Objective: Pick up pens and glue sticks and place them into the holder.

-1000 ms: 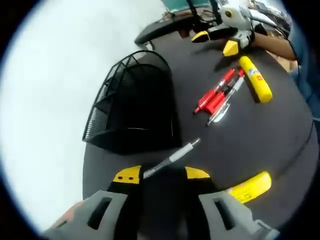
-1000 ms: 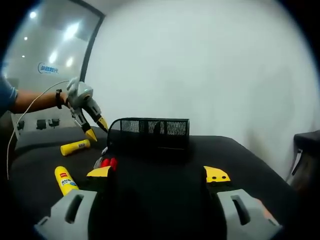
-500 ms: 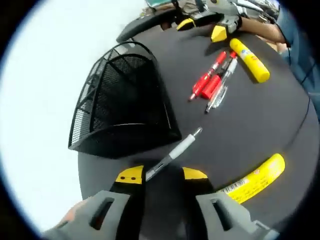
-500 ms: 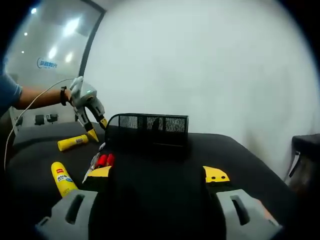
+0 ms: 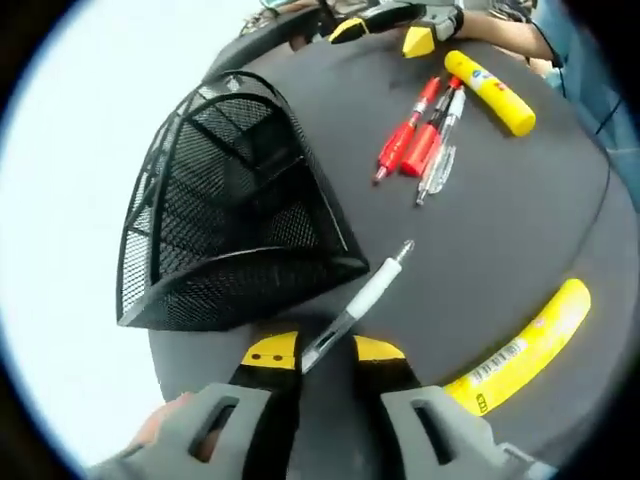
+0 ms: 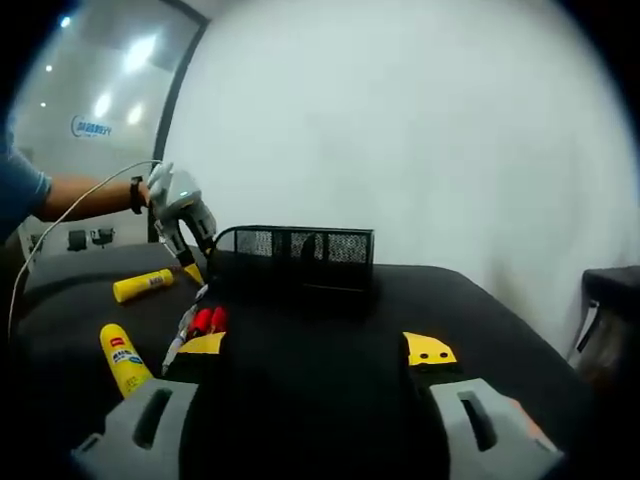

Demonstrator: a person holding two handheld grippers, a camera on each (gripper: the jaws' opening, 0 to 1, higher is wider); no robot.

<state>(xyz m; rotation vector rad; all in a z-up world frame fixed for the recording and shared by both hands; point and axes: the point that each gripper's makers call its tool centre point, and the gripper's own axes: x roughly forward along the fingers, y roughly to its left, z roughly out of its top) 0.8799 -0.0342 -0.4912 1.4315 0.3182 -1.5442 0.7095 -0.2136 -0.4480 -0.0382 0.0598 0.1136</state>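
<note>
My left gripper is shut on a grey pen, whose tip points out over the black table beside the black mesh holder. Two red pens and a clear pen lie together further on, with one yellow glue stick past them and another glue stick at the right. In the right gripper view, the left gripper hangs at the holder's left end. My right gripper stands open and empty, short of the holder, and it also appears as the right gripper at the table's far side.
A person's hand and forearm hold the left gripper, trailing a white cable. The black table is round-edged, with pale floor beyond it. One glue stick and the red pens lie left of my right jaws; another glue stick lies further back.
The left gripper's jaws have closed in on the grey pen, and it has carried the pen nearer the holder. The right gripper has barely moved.
</note>
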